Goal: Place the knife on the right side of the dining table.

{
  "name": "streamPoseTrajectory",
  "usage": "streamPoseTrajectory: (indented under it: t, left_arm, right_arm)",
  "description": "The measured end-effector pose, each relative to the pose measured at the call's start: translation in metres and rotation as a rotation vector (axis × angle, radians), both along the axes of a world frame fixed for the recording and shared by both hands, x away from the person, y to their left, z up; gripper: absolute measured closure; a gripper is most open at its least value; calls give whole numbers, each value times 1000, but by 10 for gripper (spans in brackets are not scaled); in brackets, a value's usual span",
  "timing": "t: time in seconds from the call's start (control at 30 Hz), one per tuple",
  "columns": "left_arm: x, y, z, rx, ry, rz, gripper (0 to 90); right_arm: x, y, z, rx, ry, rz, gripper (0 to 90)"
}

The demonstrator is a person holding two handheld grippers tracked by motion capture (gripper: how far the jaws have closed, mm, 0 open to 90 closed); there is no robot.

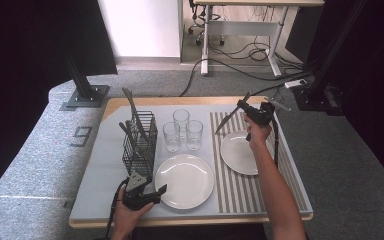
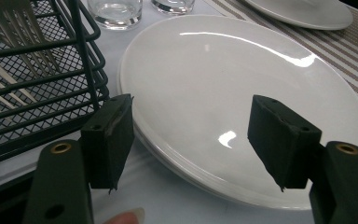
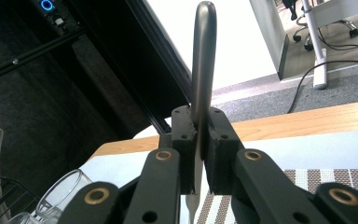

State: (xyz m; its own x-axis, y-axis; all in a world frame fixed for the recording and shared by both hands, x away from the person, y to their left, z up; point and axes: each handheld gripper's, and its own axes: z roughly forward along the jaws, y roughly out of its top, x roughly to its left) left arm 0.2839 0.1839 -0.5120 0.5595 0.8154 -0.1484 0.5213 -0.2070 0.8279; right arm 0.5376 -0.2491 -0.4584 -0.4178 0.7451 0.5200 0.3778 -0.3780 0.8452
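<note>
Over the far plate [image 1: 240, 151] on the striped mat [image 1: 240, 190], my right gripper [image 1: 247, 111] is up in the air, jaws pinched tight on a knife [image 3: 203, 60], gripped partway along its length. From above, the blade looks to slant down to the left, toward the glasses [image 1: 182, 131], I think. Left gripper [image 2: 191, 144] sits low, jaws spread wide, empty, at the near plate's [image 2: 223, 93] rim, wire cutlery basket [image 2: 37, 88] just beside it.

Counter [image 1: 130, 102], wood-edged, with pale cover. On it: black wire cutlery basket [image 1: 140, 145] at left; three clear glasses [image 1: 182, 129] at centre; white plate [image 1: 185, 180] near front; striped placemat [image 1: 237, 187] at right, bearing second white plate [image 1: 237, 152].
</note>
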Motion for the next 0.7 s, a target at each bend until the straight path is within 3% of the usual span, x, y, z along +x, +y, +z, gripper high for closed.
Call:
streamPoseTrajectory:
  t: [0.7]
  left_arm:
    - [-1,0,1,0,-11,2,319]
  right_arm:
    - [0,0,0,-25,-18,-3,827]
